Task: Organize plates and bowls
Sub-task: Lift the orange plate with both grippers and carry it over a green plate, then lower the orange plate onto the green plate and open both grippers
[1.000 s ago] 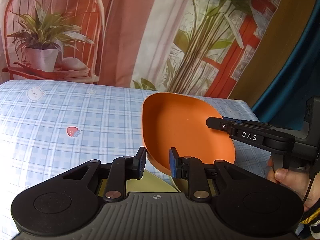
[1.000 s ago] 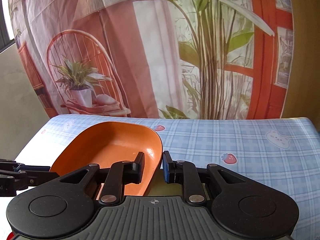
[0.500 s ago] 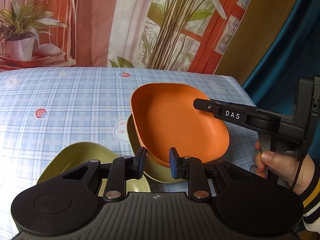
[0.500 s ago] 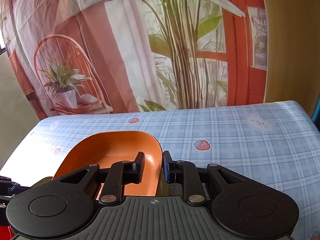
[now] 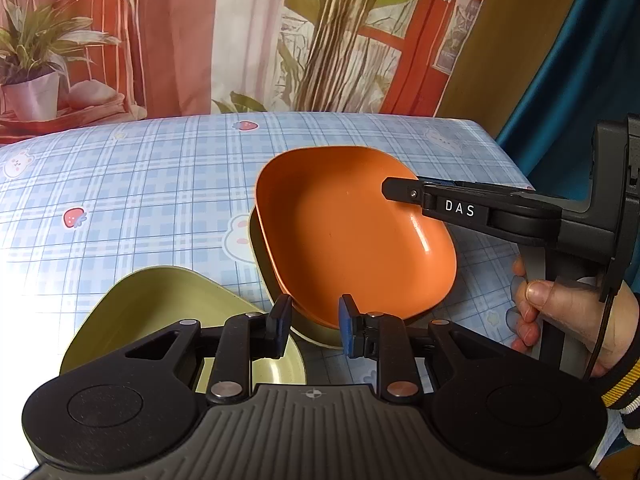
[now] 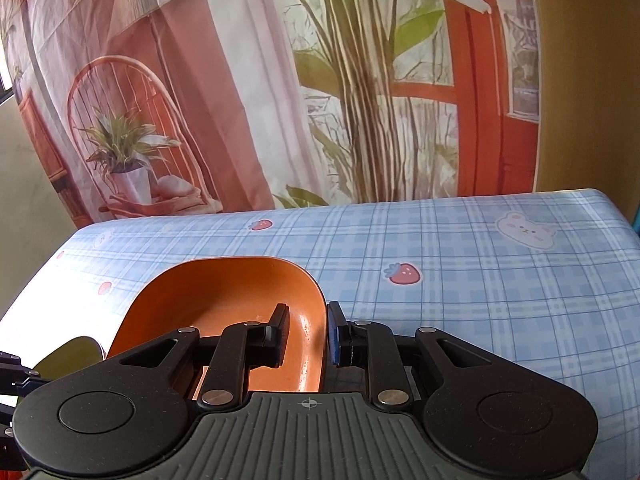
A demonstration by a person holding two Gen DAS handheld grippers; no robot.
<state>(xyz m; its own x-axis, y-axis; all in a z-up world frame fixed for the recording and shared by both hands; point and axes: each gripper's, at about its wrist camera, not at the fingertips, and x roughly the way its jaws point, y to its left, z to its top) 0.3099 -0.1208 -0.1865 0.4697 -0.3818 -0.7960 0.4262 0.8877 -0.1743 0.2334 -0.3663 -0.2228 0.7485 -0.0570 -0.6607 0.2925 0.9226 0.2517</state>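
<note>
Both grippers pinch the orange bowl (image 5: 352,232): the left gripper (image 5: 312,326) its near rim, the right gripper (image 6: 307,334) its right rim. It tilts over a green bowl (image 5: 316,332) on the bench (image 5: 160,184); another green bowl (image 5: 160,308) sits near-left.

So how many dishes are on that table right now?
3: an orange dish held in both grippers, a green dish directly under it, and another green dish nearer the camera, left. Others may be hidden.

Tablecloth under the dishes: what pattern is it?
The tablecloth is light blue plaid with strawberry and bear prints, clearest in the right wrist view.
</note>
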